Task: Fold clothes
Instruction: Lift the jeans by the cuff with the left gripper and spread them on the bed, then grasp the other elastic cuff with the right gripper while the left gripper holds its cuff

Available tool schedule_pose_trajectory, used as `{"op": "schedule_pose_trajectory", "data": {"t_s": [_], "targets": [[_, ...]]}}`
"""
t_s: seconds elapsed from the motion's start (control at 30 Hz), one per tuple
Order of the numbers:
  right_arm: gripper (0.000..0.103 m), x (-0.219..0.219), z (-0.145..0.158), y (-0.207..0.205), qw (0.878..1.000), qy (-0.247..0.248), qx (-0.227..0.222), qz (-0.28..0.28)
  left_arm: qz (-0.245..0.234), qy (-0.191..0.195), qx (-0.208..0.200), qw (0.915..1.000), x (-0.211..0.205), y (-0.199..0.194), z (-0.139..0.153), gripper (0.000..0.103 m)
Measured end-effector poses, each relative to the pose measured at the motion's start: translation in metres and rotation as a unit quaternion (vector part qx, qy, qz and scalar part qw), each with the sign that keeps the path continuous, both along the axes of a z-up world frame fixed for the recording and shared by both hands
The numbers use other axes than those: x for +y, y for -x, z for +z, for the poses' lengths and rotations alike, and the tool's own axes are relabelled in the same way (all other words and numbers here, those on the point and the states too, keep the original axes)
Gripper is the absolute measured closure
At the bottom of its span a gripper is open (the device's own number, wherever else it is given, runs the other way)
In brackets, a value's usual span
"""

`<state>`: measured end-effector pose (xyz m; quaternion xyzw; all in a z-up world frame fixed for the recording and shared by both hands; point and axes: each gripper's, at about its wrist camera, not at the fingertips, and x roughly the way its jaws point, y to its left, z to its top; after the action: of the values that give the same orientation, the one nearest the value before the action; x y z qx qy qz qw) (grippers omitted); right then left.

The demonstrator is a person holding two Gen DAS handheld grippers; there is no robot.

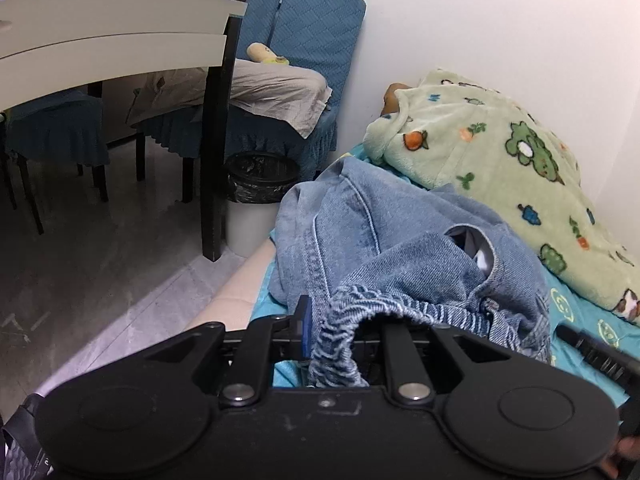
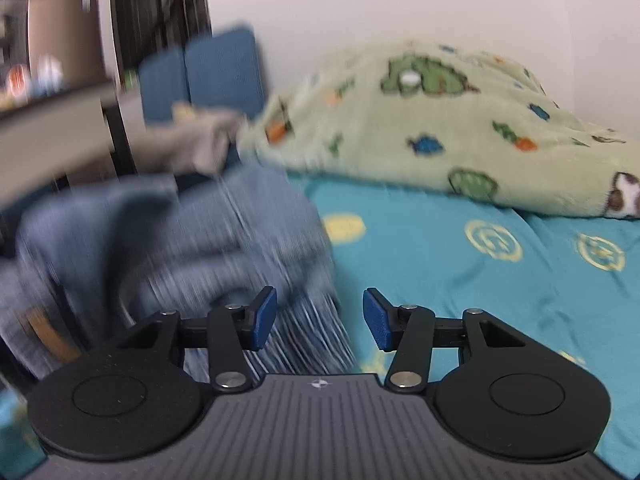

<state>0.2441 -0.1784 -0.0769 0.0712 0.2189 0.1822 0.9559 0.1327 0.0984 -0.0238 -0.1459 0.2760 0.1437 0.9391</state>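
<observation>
A light blue denim garment (image 1: 400, 248) lies bunched on the teal bed sheet (image 1: 576, 312). My left gripper (image 1: 344, 320) is shut on its ribbed elastic waistband (image 1: 340, 332), which bulges up between the jaws and hangs over the gripper body. In the right wrist view the same denim garment (image 2: 180, 240) is blurred at the left. My right gripper (image 2: 320, 318) is open, its blue pads (image 2: 264, 318) well apart. The denim's edge reaches in beside the left pad, while the right pad stands free over the teal sheet (image 2: 460, 280).
A pale green fleece blanket (image 1: 500, 160) with cartoon prints lies along the white wall. Left of the bed are a lined waste bin (image 1: 260, 196), blue-covered chairs (image 1: 304, 40) with grey cloth on them, and a white table (image 1: 120, 20) with dark legs.
</observation>
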Motion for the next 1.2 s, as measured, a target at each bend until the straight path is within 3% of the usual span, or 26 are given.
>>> {"op": "schedule_pose_trajectory", "data": {"t_s": [0.43,0.5,0.57,0.67,0.8,0.9,1.03,1.1,1.2], "targets": [[0.052,-0.021,-0.027,-0.011,0.99,0.103,0.067,-0.073,0.009,0.021,-0.007,0.9997,0.01,-0.003,0.0,0.089],[0.054,-0.015,-0.032,-0.009,0.988,0.129,0.073,-0.052,0.011,0.026,-0.008,0.9996,0.012,-0.002,0.001,0.089],[0.054,-0.01,-0.034,-0.005,0.99,0.124,0.068,-0.014,0.014,0.029,-0.01,0.9994,0.014,-0.002,0.003,0.089],[0.055,0.005,-0.04,0.003,0.985,0.161,0.047,0.034,0.018,0.035,-0.014,0.9991,0.016,-0.001,0.005,0.089],[0.055,0.015,-0.046,0.012,0.981,0.173,0.024,0.08,0.019,0.037,-0.015,0.999,0.018,-0.001,0.005,0.089],[0.055,0.008,-0.036,0.009,0.989,0.132,0.009,0.06,0.019,0.038,-0.016,0.999,0.019,0.0,0.005,0.089],[0.058,-0.015,-0.026,0.004,1.0,0.012,0.005,0.024,0.018,0.034,-0.017,0.9991,0.018,0.0,0.005,0.089],[0.067,-0.021,-0.028,0.0,0.999,-0.047,0.018,0.018,0.015,0.029,-0.016,0.9993,0.016,0.0,0.004,0.089],[0.075,-0.009,-0.038,-0.005,0.998,-0.044,0.046,0.028,0.009,0.023,-0.012,0.9996,0.014,0.001,0.003,0.089]]}}
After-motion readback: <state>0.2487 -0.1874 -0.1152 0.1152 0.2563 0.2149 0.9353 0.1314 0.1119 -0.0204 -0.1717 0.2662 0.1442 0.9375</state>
